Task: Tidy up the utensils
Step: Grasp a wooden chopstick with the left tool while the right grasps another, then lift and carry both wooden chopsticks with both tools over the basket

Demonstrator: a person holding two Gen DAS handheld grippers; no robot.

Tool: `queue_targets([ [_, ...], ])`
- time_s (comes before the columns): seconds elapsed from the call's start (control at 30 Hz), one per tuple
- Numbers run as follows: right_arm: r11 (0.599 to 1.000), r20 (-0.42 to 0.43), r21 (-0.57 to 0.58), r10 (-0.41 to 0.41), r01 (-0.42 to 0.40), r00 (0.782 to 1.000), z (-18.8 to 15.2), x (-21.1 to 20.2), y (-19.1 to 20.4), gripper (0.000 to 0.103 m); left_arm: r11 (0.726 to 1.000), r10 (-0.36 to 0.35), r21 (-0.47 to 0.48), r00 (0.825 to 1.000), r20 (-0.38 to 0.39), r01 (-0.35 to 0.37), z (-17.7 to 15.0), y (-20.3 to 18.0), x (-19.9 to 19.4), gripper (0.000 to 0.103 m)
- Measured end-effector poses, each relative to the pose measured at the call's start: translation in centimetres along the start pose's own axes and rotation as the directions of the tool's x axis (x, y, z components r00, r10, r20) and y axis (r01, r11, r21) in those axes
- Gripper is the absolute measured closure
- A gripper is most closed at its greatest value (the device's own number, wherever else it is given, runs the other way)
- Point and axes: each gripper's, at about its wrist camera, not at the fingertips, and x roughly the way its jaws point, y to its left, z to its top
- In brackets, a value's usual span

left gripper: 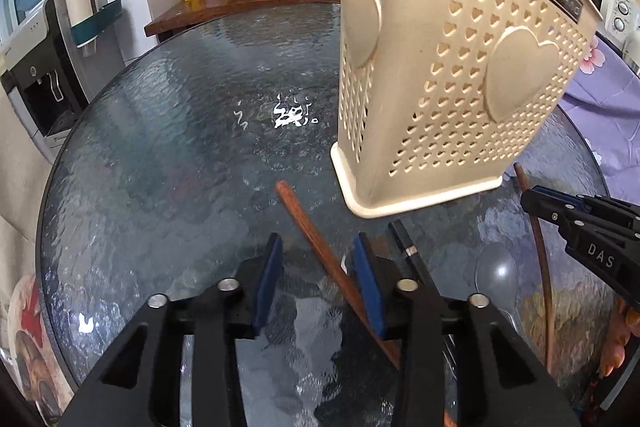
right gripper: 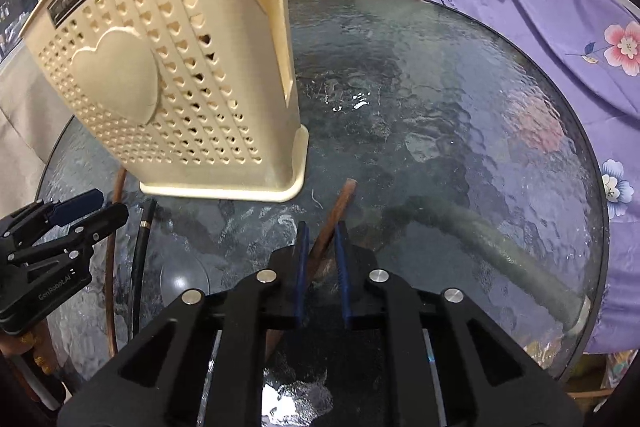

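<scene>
My right gripper pinches a brown chopstick pointing ahead toward the basket. My left gripper is half spread around another chopstick, slanting ahead-left.

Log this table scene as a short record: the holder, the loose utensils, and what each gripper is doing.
surface: round glass table
holder: beige utensil holder, standing on the table, heart-shaped holes
loose on table: first brown chopstick, black chopstick, spoon, second brown chopstick
left gripper: open, straddling the first brown chopstick
right gripper: jaws narrow around the second brown chopstick; contact unclear
</scene>
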Motion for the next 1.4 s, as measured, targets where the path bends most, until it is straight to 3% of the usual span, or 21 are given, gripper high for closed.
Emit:
queue_targets([
  [0.07,1.0,-0.004,0.015,0.01,-0.01,1.0,0.5,0.3,-0.4,0.092,1.0,0.008,-0.001,1.0,-0.003,-0.008,0.3,0.1,0.1,0.079],
  [0.23,0.999,-0.008,0.046,0.017,-0.017,1.0,1.0,0.6,-1.5,0.093,1.0,0.021,0.015,1.0,-0.012,-0.02,0.6,0.4,0.3,0.087],
  [1.2,0.995,0.037,0.085,0.044,-0.047,0.998,1.5,0.7,-3.1,0.094,0.999,-0.023,-0.023,1.0,-0.014,0.023,0.7,1.9,0.1,0.094],
  [1.4,0.994,0.063,0.09,0.054,-0.059,0.997,1.5,-0.1,-3.4,0.094,0.999,-0.027,-0.03,0.999,0.025,0.028,1.1,2.0,-0.9,0.094],
])
